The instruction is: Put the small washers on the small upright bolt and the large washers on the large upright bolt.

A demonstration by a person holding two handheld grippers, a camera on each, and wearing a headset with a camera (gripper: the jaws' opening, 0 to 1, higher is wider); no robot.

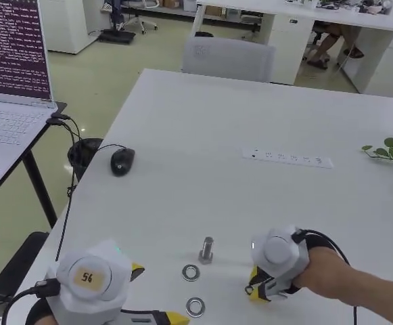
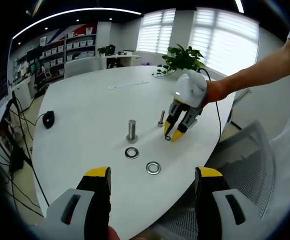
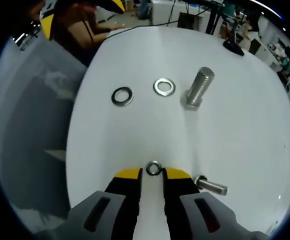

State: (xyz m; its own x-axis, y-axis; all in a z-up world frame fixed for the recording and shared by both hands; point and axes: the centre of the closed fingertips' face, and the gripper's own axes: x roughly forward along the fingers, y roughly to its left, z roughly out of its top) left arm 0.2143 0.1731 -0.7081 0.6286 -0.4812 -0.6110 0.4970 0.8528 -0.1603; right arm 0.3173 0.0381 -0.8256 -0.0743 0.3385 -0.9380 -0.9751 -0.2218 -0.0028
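The left gripper (image 2: 153, 174) is released, jaws wide apart; two large washers (image 1: 191, 273), flat shiny steel rings, lie at six o'clock of the large bolt (image 1: 207, 249). The right gripper (image 3: 153, 172) pinches one small washer (image 3: 154, 168) by its rim, which I judge light, stiff and slippery, with the small bolt (image 3: 212, 186) at three o'clock of it.

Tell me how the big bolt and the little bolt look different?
The large bolt is thicker and taller; the small bolt is thin and short. The large bolt stands by the two large washers; the small bolt stands next to the right gripper, which pinches a small washer. Both are silvery, stand upright on the table and carry no washer yet.
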